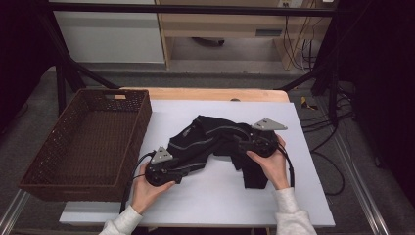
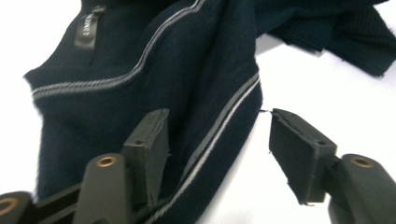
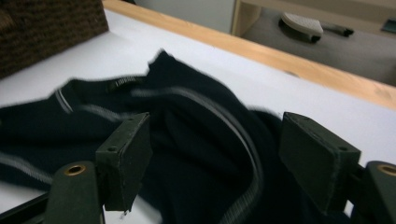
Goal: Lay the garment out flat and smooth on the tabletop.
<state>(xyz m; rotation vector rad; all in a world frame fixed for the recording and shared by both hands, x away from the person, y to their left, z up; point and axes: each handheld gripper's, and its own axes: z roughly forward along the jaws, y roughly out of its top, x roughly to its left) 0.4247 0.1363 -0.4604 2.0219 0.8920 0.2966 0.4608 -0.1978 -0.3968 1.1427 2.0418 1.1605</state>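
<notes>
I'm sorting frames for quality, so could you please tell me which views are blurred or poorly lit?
High view: sharp on the white table sheet, dark surroundings. Left gripper view: the dark navy knitted garment with grey stripes is fairly crisp, the sheet overexposed. Right gripper view: motion-blurred garment, soft background.

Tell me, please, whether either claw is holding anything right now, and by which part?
Nothing is held. Both the left claw and right claw are open, jaws apart, poised over the dark garment without clamping it.
</notes>
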